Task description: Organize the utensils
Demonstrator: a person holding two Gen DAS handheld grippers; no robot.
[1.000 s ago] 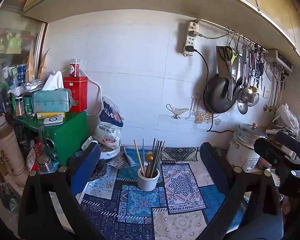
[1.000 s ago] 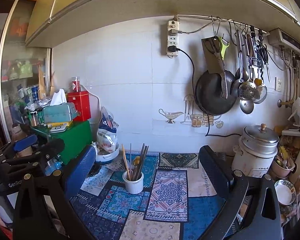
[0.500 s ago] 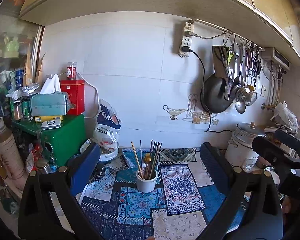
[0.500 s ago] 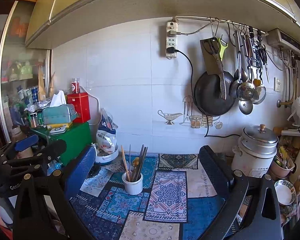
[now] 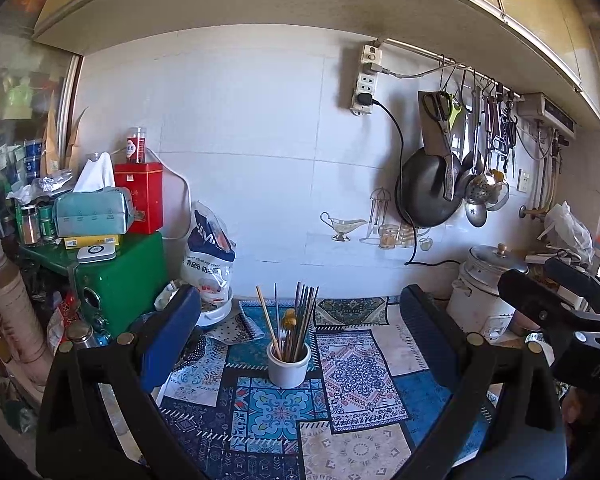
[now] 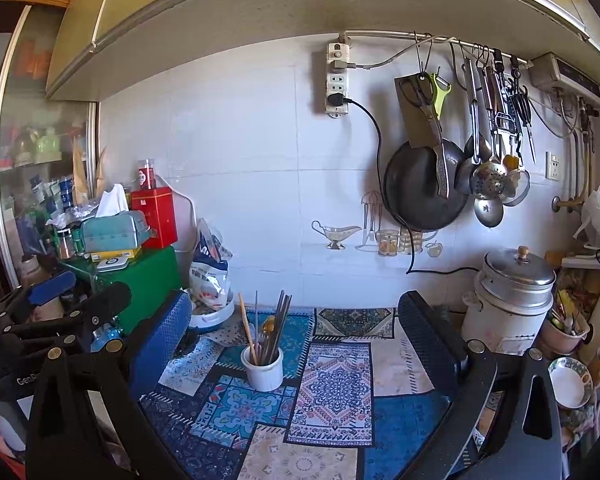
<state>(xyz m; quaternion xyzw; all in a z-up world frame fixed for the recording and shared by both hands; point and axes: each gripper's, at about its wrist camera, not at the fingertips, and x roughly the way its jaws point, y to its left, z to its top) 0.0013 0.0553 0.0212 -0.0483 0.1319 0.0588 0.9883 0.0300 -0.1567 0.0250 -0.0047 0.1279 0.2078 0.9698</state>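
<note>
We hold both grippers spread and empty; the white utensil cup (image 5: 289,366) stands ahead on the patterned mat (image 5: 352,380), chopsticks (image 5: 300,322) upright, left gripper (image 5: 296,344) facing it squarely, right gripper (image 6: 296,344) slightly rightward.

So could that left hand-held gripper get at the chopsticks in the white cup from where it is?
Probably yes. The left hand-held gripper is open and empty, with the white cup of chopsticks straight ahead on the patterned mat; nothing stands between them.

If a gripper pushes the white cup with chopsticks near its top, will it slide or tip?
The white cup probably tips: the chopsticks stand well above its rim, leaning. The patterned mat likely grips its base. It looks ceramic, so possibly fragile.
</note>
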